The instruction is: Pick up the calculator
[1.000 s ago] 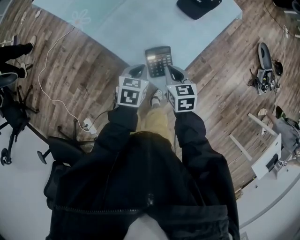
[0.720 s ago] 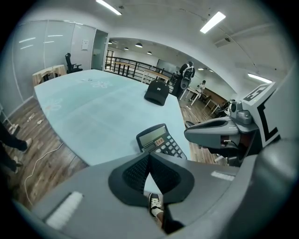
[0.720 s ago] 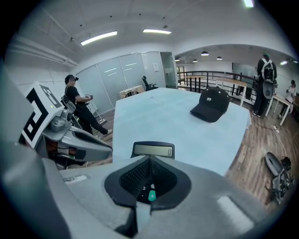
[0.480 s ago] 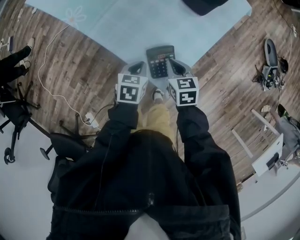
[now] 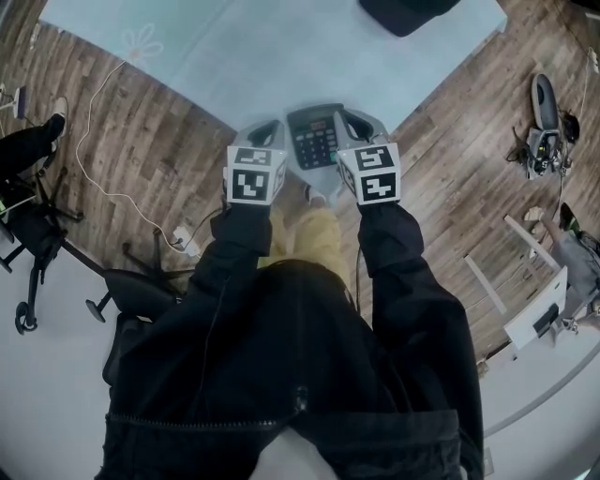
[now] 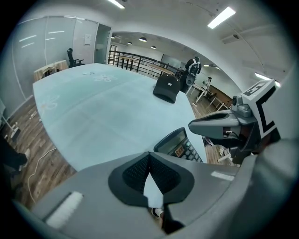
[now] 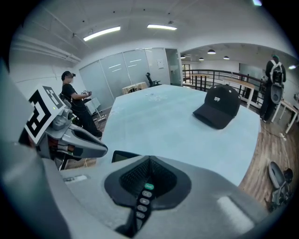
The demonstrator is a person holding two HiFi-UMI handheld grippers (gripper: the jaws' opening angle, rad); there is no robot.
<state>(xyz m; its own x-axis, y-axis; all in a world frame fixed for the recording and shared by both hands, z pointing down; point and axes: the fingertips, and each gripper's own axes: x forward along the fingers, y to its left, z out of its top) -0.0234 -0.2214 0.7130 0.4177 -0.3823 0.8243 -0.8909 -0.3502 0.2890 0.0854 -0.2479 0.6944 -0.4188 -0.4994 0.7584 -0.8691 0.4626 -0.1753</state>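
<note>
A dark calculator (image 5: 316,136) lies on the near corner of the light blue table (image 5: 234,66). My left gripper (image 5: 270,128) is just to its left and my right gripper (image 5: 352,119) just to its right, so the two flank it. In the left gripper view the calculator (image 6: 180,144) lies right of the shut left gripper (image 6: 149,154), with nothing between its pads. In the right gripper view the right gripper (image 7: 148,161) is shut and hangs over the calculator (image 7: 122,156), whose keys show through the slit below the pads. Whether either gripper touches it I cannot tell.
A black cap (image 5: 408,11) lies at the table's far edge. Below the corner are the wearer's shoe (image 5: 316,195), a white cable with a power strip (image 5: 183,246), an office chair (image 5: 122,291) and gear on the wooden floor (image 5: 544,122). A person (image 7: 74,100) stands at the left.
Both grippers have moved forward and down toward the table corner. They were short of the calculator and now stand on either side of it. Both stayed shut.
</note>
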